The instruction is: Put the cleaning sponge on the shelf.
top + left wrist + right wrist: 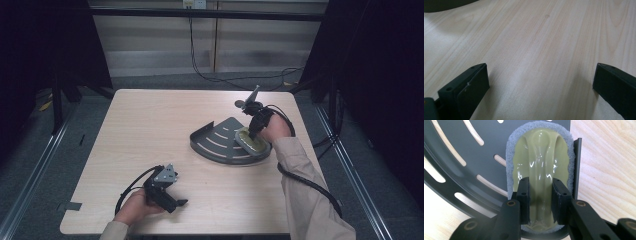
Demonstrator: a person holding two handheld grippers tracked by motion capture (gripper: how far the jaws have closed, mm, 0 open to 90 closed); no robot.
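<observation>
Jaws of my right gripper (540, 201) were clenched on the raised central ridge of the yellow-green scrubber handle (541, 165), one black jaw on each side of it, with no gap that I could see. That handle sat on a grey scouring pad (512, 152), and the pad lay flat on the dark slotted corner shelf (461, 150), up against the shelf's straight raised lip on the side nearest the table's right edge. In the high view my right gripper (256, 126) stood steeply over the scrubber (250, 140), my hand just behind it. I judged the step to be a grasp just secured, whether for scrubbing the shelf or lifting the scrubber away I could not tell. The next move, I thought, called for a firm pinch, since the glossy handle looked slippery, and for keeping clear of the lip.

My left gripper (167, 192) rested near the front edge of the table (150, 125), jaws spread wide over bare wood, grasping nothing
</observation>
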